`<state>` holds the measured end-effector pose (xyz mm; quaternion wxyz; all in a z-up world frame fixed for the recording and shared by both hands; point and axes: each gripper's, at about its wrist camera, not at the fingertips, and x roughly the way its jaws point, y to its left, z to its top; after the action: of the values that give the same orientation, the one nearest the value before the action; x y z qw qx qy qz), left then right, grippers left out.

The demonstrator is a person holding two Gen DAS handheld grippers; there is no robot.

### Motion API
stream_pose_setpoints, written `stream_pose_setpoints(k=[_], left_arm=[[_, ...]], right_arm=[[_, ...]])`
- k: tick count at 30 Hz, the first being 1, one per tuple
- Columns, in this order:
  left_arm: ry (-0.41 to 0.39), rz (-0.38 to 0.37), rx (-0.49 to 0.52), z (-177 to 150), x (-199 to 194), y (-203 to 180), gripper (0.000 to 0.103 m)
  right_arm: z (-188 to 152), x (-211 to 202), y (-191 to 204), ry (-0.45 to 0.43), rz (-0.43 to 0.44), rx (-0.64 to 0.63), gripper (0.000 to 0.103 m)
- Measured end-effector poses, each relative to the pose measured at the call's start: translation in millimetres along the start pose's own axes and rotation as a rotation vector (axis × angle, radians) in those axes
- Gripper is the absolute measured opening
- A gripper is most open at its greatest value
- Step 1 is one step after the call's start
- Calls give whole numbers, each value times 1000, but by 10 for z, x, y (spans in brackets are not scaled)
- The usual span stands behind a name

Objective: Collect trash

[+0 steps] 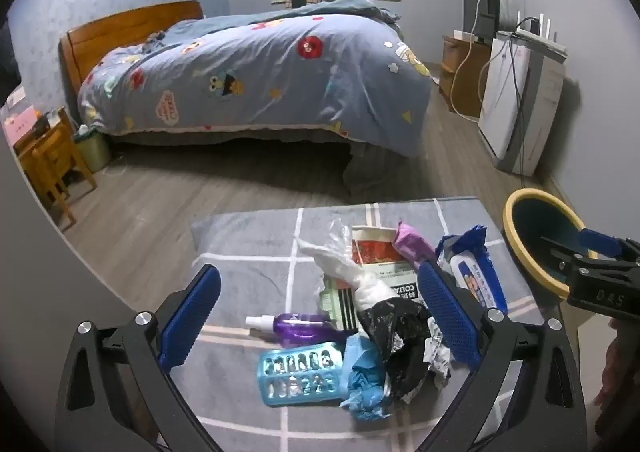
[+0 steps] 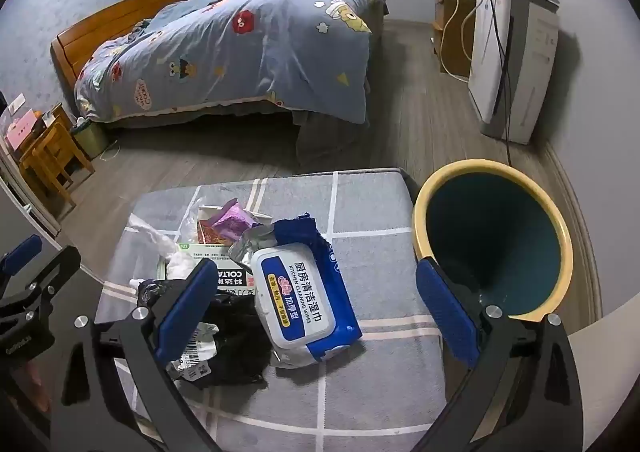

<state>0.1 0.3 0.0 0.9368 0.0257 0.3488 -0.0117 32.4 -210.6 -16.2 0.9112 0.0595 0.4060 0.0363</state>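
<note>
Grippers — left gripper (image 1: 320, 316), right gripper (image 2: 316, 316) — hover spread wide, empty, above trash pile (image 1: 384, 332).

grey checked cushion (image 2: 360, 212), yellow-rimmed teal bin (image 2: 496, 168), purple bottle (image 1: 298, 326)

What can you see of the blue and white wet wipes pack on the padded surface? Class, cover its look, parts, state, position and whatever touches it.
The wet wipes pack is a soft plastic pouch, blue with a white label panel printed in Chinese and "KITCHEN CLEANING WIPES". Its far end is torn open, showing silvery lining. It lies flat, label up, on the grey checked cushion, at the pile's right edge, nearest the yellow-rimmed bin. Its left side touches the black plastic bag. Neither open gripper touches it.
</note>
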Motion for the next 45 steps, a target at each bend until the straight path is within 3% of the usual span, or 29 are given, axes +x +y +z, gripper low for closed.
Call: stream_pose_setpoints(k=[45], left_arm=[[-7,13,12,22,-12,23,98]], right_arm=[[-43,79,-25,31,-3,14,98]])
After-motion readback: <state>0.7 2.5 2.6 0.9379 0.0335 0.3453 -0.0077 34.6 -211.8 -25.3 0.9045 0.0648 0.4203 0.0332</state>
